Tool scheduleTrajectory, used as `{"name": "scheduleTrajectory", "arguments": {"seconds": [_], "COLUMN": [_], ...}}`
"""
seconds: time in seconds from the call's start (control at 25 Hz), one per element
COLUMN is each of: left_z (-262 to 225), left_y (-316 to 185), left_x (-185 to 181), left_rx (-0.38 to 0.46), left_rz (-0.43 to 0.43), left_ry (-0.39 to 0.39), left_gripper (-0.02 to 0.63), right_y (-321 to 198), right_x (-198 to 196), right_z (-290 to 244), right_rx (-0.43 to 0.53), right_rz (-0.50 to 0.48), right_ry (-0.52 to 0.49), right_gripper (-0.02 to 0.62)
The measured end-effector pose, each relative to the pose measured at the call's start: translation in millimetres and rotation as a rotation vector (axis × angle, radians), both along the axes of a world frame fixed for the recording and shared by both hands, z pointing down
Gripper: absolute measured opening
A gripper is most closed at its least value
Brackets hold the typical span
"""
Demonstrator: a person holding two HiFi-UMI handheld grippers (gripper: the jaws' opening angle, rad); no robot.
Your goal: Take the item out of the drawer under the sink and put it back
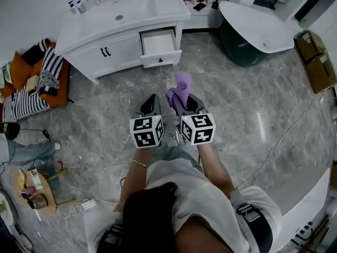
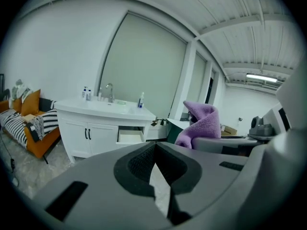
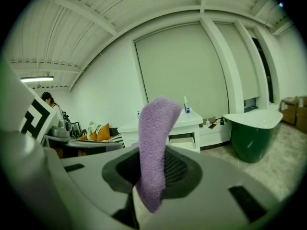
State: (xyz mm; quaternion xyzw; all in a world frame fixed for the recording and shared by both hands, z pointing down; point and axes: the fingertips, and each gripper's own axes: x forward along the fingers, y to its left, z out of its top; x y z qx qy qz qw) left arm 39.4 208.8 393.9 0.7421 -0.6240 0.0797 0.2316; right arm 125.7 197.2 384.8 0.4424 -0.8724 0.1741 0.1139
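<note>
Right hand-held gripper (image 3: 151,178) is clamped on the purple cloth (image 3: 156,138), well short of the open drawer (image 1: 159,45) — left hand-held gripper (image 2: 154,174) is pinched together, empty. Keep the clamp firm until the cloth hangs past the drawer's front edge

A lilac-purple cloth (image 1: 181,86) shows against the grey-veined marble floor (image 1: 237,120), the grey left claw (image 1: 151,100) and right claw (image 1: 185,101) bear black-and-white square-marked cubes, the far sink cabinet (image 1: 121,51) is white with black handles, the far-right bathtub (image 1: 237,49) dark green, white-rimmed, and the left sofa (image 1: 62,83) orange under a black-and-white striped blanket (image 1: 21,104).
</note>
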Motion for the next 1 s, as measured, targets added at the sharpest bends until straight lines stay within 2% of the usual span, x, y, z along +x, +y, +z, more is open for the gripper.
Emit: {"name": "scheduleTrajectory", "arguments": {"seconds": [0.12,0.68,0.88,1.0], "left_z": [0,7,10,13], "left_y": [-11,-45,-54,-62], "left_x": [10,20,17,15], "left_rx": [0.002,-0.011,-0.012,-0.010], "left_rz": [-0.004,-0.034,-0.027,-0.024], "left_ry": [0.016,-0.014,0.025,0.020], "left_gripper": [0.003,0.003,0.003,0.003], "right_y": [-12,-50,-57,-64], "right_x": [4,9,7,6], "right_z": [-2,7,10,12], "right_rx": [0.008,-0.016,-0.014,-0.011], "right_rz": [-0.018,-0.059,-0.055,-0.054], "right_ry": [-0.004,-0.012,-0.007,-0.002], "right_gripper": [0.093,0.092,0.093,0.092]}}
